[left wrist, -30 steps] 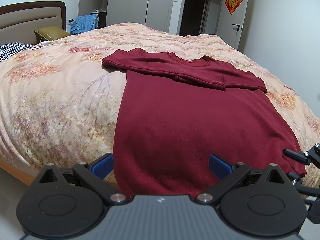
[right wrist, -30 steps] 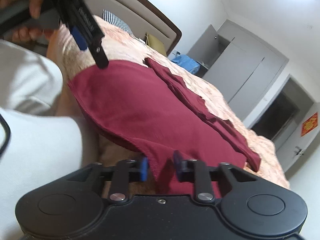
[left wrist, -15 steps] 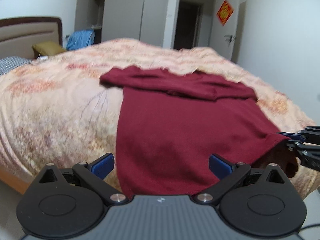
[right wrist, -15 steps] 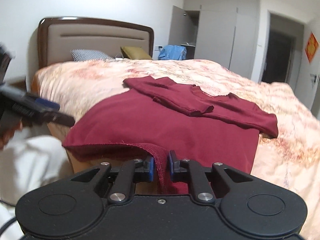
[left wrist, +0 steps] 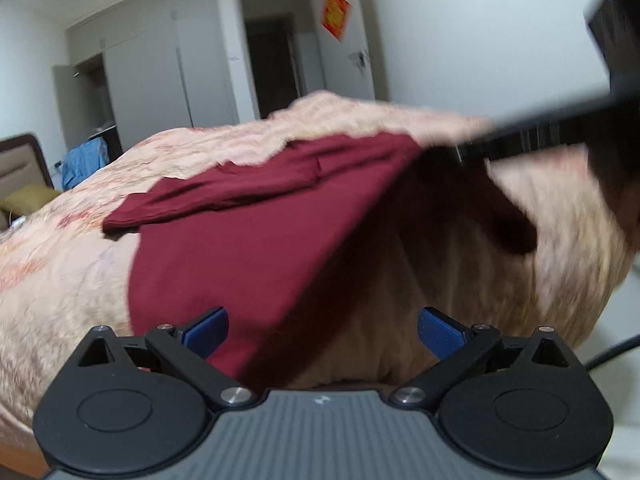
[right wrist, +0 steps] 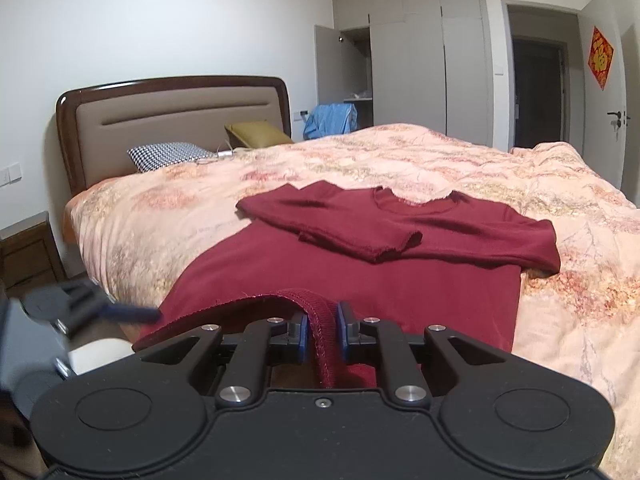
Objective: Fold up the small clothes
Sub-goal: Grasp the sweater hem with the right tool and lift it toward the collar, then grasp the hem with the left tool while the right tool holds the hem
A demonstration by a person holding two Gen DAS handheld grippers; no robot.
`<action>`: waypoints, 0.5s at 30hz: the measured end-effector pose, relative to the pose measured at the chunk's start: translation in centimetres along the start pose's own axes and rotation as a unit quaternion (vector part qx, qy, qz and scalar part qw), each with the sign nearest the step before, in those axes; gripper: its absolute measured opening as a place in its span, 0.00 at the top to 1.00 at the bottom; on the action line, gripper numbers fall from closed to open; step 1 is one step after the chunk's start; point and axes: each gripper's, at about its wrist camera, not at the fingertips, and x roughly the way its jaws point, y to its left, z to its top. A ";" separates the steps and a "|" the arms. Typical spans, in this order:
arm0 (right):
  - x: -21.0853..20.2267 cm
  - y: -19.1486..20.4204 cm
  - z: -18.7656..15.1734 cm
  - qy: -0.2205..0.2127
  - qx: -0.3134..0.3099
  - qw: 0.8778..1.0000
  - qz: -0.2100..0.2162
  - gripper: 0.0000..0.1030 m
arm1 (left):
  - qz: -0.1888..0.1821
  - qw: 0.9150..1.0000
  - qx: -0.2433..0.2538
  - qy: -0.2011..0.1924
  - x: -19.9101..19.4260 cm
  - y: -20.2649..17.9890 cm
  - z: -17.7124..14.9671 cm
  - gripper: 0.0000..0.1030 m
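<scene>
A dark red shirt (right wrist: pixel 360 276) lies on the big bed (right wrist: pixel 560 216), with its sleeves folded across the top part. The bed has a pink flowery blanket.

The right wrist view is sharp. It shows the right gripper (right wrist: pixel 322 334) squeezed tight on the bottom hem of the shirt, with the thick red edge pinched between its two blue pads. The hem is lifted up off the shirt there. This view also shows things behind the shirt: a brown headboard (right wrist: pixel 176 120), a checked pillow (right wrist: pixel 170 155), a yellow-green pillow (right wrist: pixel 256 134) and a blue cloth (right wrist: pixel 330 118) near the grey wardrobe (right wrist: pixel 424 64). On the near left side of the shirt, the left gripper shows as a blurry dark shape with a blue tip.

The left wrist view is blurry. It shows what the other view cannot: the left gripper (left wrist: pixel 322 330) has its blue fingers (left wrist: pixel 204 330) spread wide apart, and nothing is between them. The near corner of the shirt (left wrist: pixel 240 248) sits just in front of the left finger. From here the right side of the shirt is raised like a tent, and the blanket shows under it. The right gripper (left wrist: pixel 532 136) is the dark bar at the top of that raised edge.

The blanket is bare on the left side of the shirt and past its collar, so there is room there. The near hem of the shirt is at the front edge of the bed.
</scene>
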 end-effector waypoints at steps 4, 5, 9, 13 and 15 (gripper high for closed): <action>-0.6 0.3 -0.1 -0.007 -0.001 1.000 -0.003 0.85 | 0.049 0.998 0.037 0.024 2.2 -1.5 -0.2 0.00; -0.9 0.4 -0.2 -0.008 -0.003 1.000 -0.004 0.85 | 0.062 0.997 0.035 0.028 2.4 -1.4 -0.2 0.00; -1.5 0.9 -0.6 -0.008 -0.017 1.000 -0.011 0.85 | 0.101 0.995 0.019 0.020 2.1 0.0 -0.5 0.11; -1.9 1.0 -1.1 -0.007 -0.018 1.000 -0.015 0.85 | 0.120 0.992 0.033 0.008 1.2 1.5 -0.9 0.23; -2.1 1.0 -1.1 -0.009 -0.015 1.000 -0.018 0.85 | 0.126 0.991 0.055 0.005 0.7 1.6 -1.1 0.30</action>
